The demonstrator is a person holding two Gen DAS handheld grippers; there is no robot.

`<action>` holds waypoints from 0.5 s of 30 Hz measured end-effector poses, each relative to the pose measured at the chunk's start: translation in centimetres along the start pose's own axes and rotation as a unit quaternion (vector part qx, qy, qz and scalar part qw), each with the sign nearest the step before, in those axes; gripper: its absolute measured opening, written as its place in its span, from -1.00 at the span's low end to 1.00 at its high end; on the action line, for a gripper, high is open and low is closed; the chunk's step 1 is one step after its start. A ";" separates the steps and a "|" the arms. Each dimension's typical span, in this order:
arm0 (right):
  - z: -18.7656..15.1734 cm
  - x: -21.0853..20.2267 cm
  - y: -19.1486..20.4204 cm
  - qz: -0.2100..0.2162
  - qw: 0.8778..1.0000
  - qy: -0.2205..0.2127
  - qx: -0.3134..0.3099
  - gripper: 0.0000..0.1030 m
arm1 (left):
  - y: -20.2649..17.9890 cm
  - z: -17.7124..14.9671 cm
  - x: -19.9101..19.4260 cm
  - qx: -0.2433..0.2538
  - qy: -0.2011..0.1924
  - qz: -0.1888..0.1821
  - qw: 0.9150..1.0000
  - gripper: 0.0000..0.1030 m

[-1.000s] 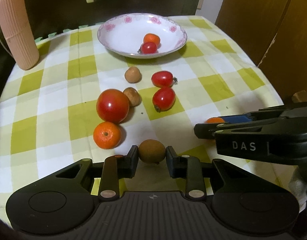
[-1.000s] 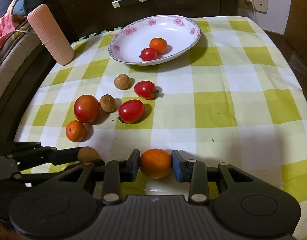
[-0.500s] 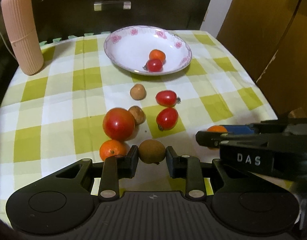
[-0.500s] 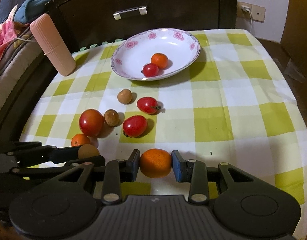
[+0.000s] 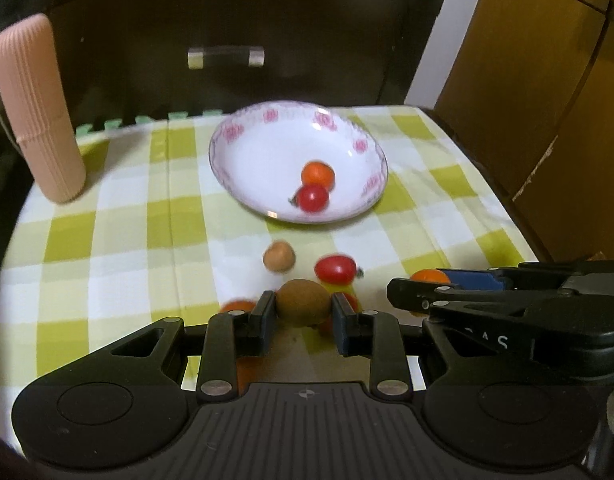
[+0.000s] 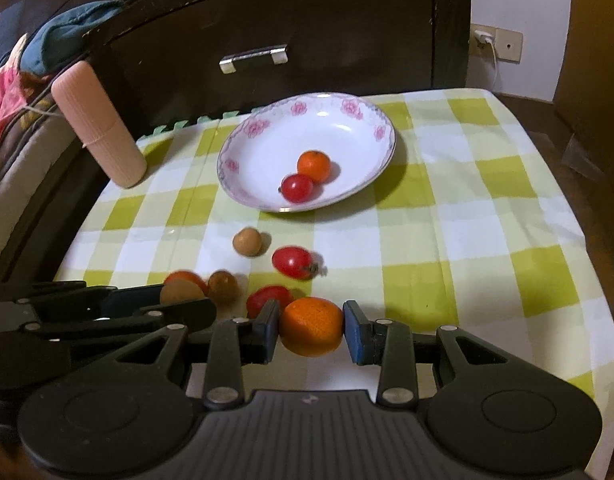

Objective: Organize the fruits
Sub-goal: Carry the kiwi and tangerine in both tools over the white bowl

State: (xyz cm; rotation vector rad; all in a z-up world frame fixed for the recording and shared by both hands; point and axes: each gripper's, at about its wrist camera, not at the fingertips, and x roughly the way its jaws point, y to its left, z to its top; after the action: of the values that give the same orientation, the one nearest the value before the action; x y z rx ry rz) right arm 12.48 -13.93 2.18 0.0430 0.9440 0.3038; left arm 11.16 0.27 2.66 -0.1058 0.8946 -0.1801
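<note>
My left gripper (image 5: 303, 307) is shut on a brown kiwi (image 5: 303, 306) and holds it above the table. My right gripper (image 6: 311, 326) is shut on an orange mandarin (image 6: 312, 325), also lifted. A white floral bowl (image 5: 259, 148), also in the right wrist view (image 6: 347, 120), holds a mandarin (image 6: 314, 166) and a small tomato (image 6: 297, 188). On the checked cloth lie a longan (image 6: 247, 242), a plum tomato (image 6: 293, 262), another brown fruit (image 6: 223, 287), a second plum tomato (image 6: 267, 298) and a big tomato (image 6: 183, 278), partly hidden by the left gripper.
A pink ribbed cylinder (image 5: 37, 112) stands at the table's back left. A dark cabinet with a metal handle (image 6: 253, 58) is behind the table. Wooden panels (image 5: 547, 80) stand to the right. The table edge drops off at right.
Both grippers have risen and tilted up with their fruits, moving toward the bowl. The fruits on the cloth now sit lower and closer in view.
</note>
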 end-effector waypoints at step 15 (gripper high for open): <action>4.6 1.6 -0.5 -0.003 1.000 -0.027 0.003 -0.36 | 0.8 4.2 1.8 -0.002 -0.025 0.012 1.000 -0.31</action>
State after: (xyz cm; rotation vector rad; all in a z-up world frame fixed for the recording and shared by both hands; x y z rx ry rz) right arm 17.16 -13.55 3.59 0.0537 0.8922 0.2927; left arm 15.61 0.73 3.80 -0.1028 0.8456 -0.1533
